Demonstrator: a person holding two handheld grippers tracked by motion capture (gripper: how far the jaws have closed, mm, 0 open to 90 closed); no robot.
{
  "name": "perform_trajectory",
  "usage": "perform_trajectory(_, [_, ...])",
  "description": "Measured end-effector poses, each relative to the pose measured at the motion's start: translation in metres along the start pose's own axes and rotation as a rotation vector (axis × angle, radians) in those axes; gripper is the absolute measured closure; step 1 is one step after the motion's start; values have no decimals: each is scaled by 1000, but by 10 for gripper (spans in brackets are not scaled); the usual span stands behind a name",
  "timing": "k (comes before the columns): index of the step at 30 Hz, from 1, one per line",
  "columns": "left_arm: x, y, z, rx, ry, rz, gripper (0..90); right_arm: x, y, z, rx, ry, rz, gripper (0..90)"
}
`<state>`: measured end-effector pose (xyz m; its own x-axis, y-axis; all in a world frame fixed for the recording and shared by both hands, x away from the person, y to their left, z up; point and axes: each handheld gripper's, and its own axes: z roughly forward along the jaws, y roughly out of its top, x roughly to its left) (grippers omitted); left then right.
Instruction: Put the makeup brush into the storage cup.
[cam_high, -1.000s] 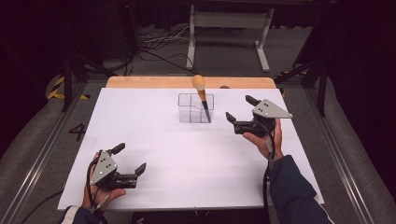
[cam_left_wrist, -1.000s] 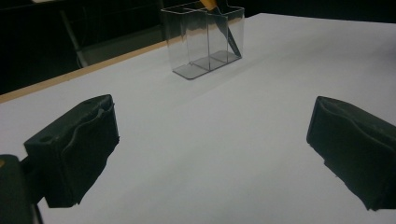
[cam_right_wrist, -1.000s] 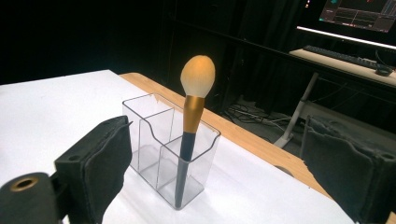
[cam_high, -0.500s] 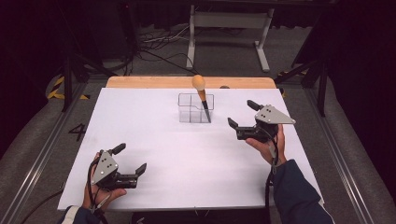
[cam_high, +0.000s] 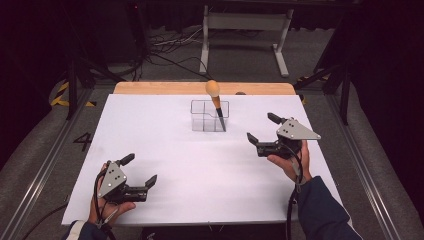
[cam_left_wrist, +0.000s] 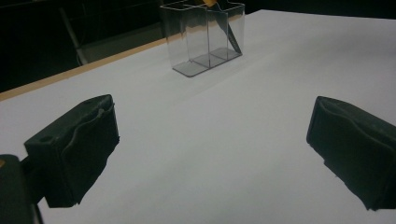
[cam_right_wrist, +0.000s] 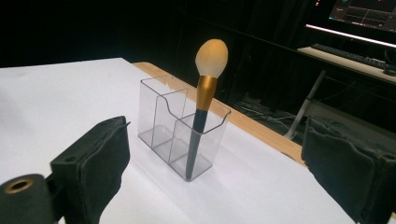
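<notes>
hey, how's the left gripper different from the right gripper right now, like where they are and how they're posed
The left gripper sits near the front edge of the white table, far from the clear organizer; the right gripper is farther back, close beside the organizer. The right gripper aims at the makeup brush; the left gripper sees the organizer from a distance. Both are open and hold nothing.

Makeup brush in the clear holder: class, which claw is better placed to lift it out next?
Probably the right claw: open, near the clear holder, facing the makeup brush. The left claw sits at the near edge.
</notes>
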<state>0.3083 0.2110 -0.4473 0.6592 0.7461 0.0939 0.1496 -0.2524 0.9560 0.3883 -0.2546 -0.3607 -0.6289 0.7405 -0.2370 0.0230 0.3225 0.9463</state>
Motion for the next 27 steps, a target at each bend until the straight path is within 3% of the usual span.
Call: perform_trajectory(27, [0,0,0,-1,-6,1,30,11,-23,-26,28,8,-58,77])
